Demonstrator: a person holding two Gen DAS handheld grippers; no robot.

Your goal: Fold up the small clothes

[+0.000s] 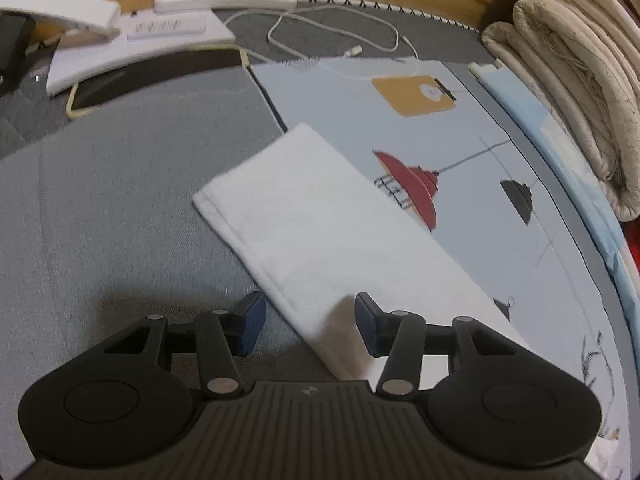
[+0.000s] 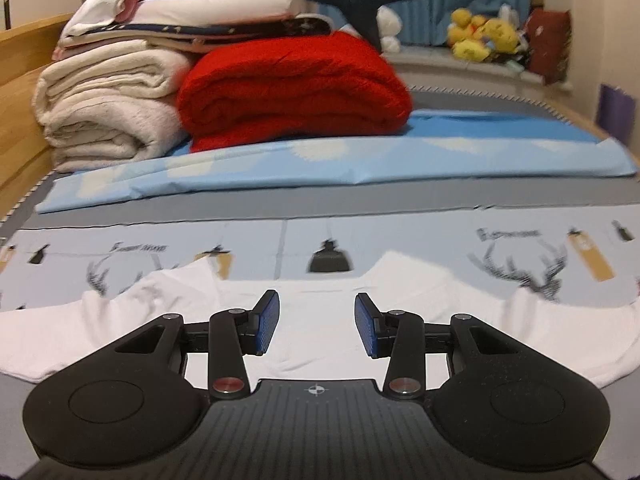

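- Left gripper is standing wide, empty, straddling the white garment's hem; it risks pinching one layer only
- Right gripper is hovering wide, empty, above the cloth; dragging could rumple it

The white garment runs under the right tool, its near edge hidden.

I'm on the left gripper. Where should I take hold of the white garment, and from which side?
Take the white garment at its hemmed long edge, where it crosses between the open left gripper pads. It lies flat in a folded strip, so come down from above over that edge, one pad on the cloth, the other sliding under from the grey sheet side.
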